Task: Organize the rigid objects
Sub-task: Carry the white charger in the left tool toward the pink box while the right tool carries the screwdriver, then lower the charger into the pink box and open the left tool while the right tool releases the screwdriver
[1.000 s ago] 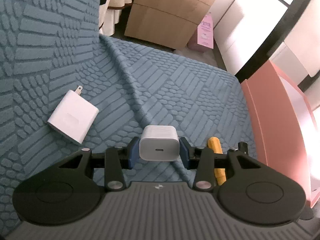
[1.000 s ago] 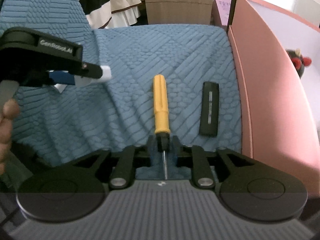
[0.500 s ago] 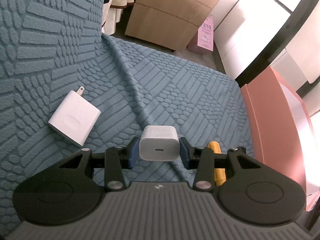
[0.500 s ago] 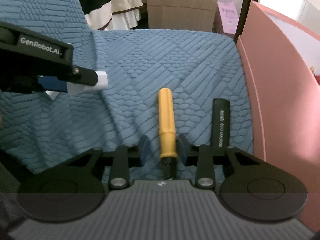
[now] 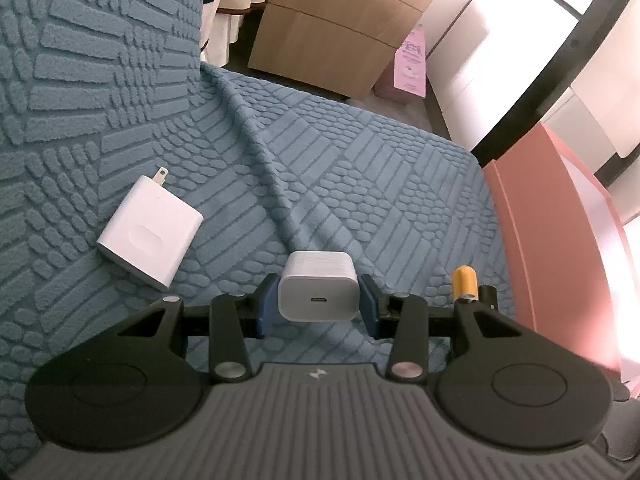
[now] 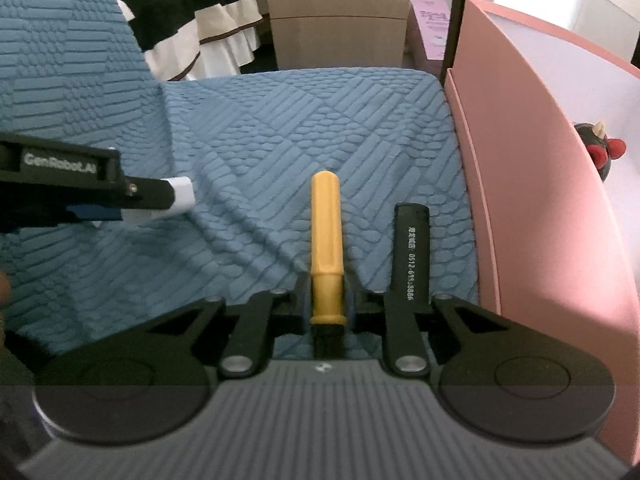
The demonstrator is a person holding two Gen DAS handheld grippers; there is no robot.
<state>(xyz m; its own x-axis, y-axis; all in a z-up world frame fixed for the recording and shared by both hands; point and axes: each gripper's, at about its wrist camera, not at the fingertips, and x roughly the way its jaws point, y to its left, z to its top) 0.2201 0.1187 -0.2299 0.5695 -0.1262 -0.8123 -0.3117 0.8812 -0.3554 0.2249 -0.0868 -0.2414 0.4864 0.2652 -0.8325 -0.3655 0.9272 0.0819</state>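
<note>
My left gripper (image 5: 318, 300) is shut on a small white USB charger cube (image 5: 318, 286) and holds it just above the blue textured cover (image 5: 360, 184). A larger flat white plug adapter (image 5: 150, 236) lies on the cover to its left. My right gripper (image 6: 328, 304) is shut on the base of a yellow-handled screwdriver (image 6: 326, 240), whose handle points away from me. A black cylinder with white print (image 6: 412, 252) lies just right of it. The screwdriver's handle end also shows in the left wrist view (image 5: 464, 280). The left gripper shows in the right wrist view (image 6: 120, 196).
A pink bin (image 6: 540, 208) stands along the right edge of the cover, with a small dark toy (image 6: 600, 152) inside. A wooden cabinet (image 5: 336, 28) and striped fabric (image 6: 192, 32) lie beyond the cover's far edge. A fold runs across the cover (image 5: 272, 184).
My right gripper has moved forward along the screwdriver from its metal tip to the handle base and closed on it. My left gripper keeps the charger cube and has barely shifted.
</note>
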